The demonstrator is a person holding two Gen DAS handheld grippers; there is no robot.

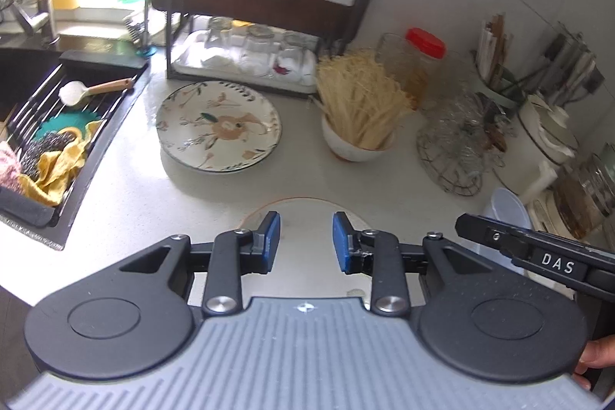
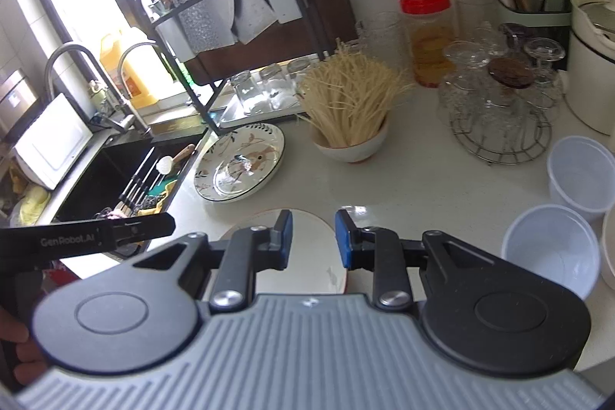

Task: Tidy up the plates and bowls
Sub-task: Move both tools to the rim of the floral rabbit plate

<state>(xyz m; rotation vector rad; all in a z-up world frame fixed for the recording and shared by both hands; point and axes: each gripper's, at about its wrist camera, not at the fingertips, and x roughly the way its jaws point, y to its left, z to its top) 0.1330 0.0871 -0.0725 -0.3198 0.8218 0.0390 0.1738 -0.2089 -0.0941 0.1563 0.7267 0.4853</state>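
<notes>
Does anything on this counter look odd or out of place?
Mainly the white bowl: it is stuffed with dry noodles standing upright and fanning out over its rim. The floral plate lies flat; nothing is visibly spilled or broken.

Left gripper (image 1: 306,241) – jaws apart, empty – above a plain plate (image 1: 307,210) on the desk (image 1: 127,195); floral plate (image 1: 218,126) beyond.

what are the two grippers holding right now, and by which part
Nothing is held. The left gripper and right gripper have open jaws above a plain plate, gripping none of it.
</notes>
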